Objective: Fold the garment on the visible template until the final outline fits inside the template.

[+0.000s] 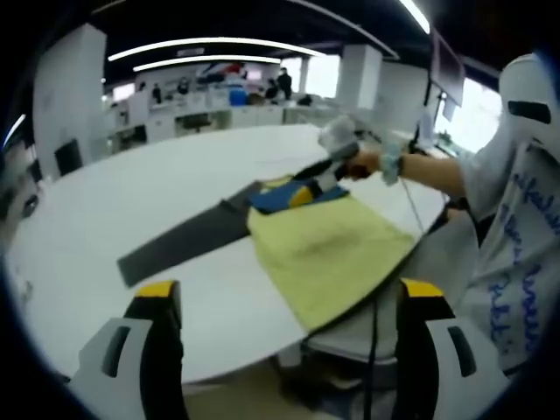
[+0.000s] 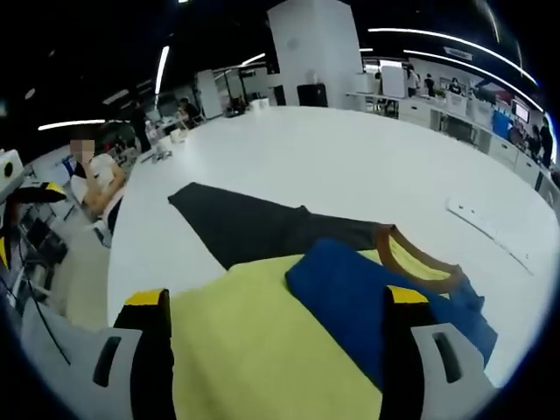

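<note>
A yellow garment point(image 1: 328, 245) with a blue part point(image 1: 278, 198) lies on the white table point(image 1: 131, 188), near the table's edge. Out from under it runs a dark template sheet point(image 1: 188, 236), toward the table's middle. My left gripper point(image 1: 289, 346) hangs open off the table's edge, short of the garment, with nothing between its jaws. A hand holds my right gripper point(image 1: 337, 162) over the blue part. In the right gripper view, the right gripper point(image 2: 276, 350) stands open above the yellow cloth point(image 2: 254, 350), beside the blue part point(image 2: 367, 297) and the brown collar point(image 2: 420, 254). The dark sheet point(image 2: 254, 227) lies beyond.
A white flat item point(image 2: 490, 223) lies on the table to the right. A person sits off the table's left side point(image 2: 96, 179). The person holding the grippers, in a white shirt point(image 1: 516, 236), stands at the right. Desks line the far wall point(image 1: 219, 109).
</note>
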### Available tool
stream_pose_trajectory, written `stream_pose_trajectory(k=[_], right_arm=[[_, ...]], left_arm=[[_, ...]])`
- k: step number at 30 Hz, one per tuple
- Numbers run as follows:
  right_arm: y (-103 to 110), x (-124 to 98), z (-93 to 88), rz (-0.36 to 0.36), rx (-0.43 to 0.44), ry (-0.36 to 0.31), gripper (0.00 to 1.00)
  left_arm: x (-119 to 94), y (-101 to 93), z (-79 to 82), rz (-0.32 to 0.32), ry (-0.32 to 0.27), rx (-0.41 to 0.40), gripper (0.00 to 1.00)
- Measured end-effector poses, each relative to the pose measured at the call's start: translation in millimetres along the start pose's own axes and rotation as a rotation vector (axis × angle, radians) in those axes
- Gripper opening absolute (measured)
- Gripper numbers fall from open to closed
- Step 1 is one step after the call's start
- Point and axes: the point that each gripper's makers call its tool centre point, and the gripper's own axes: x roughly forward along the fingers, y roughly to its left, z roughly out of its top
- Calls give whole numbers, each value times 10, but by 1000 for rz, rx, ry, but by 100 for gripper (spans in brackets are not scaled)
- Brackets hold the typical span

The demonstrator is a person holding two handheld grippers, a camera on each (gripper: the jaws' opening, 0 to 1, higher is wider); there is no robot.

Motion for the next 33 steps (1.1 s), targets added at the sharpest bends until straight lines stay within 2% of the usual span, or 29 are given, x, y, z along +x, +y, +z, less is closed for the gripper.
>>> stream_pose_trajectory(k=[5, 8, 9, 11, 12, 13, 15, 17, 19, 21, 26, 33], right_arm=[[-36, -61, 11, -18, 18, -6, 100], [-75, -143, 29, -27, 24, -39, 100], [-85, -167, 7, -24, 27, -30, 100], [-121, -198, -26, -36, 23, -19, 100], [-143, -211, -51, -45, 24, -4, 100], [-152, -217, -49, -51, 28, -5, 100], [-124, -257, -18, -55, 33, -11, 100], [-73, -351, 33, -54, 21, -49, 100], [-1, -428, -20, -30, 10, -28, 100], [-12, -518, -30, -52, -19, -27, 100], [36, -702, -19, -71, -21, -45, 100], [107, -900, -46, -88, -7, -73, 100]], left_arm=[[-3, 19, 128, -18, -43, 43, 99], [20, -10, 212, -27, -30, 55, 99], [32, -10, 275, -20, -46, 116, 99], [32, -61, 304, -25, -45, 104, 99], [28, -91, 348, -39, -82, 119, 99], [18, -100, 345, -47, -95, 116, 99], [13, -57, 270, -44, -73, 102, 99], [8, -10, 185, -11, -5, 118, 99], [-4, -52, 254, -13, -52, 138, 99], [-12, -97, 266, -28, -68, 117, 99], [-1, -127, 208, -40, -48, 139, 99], [8, -142, 246, -45, -58, 159, 99]])
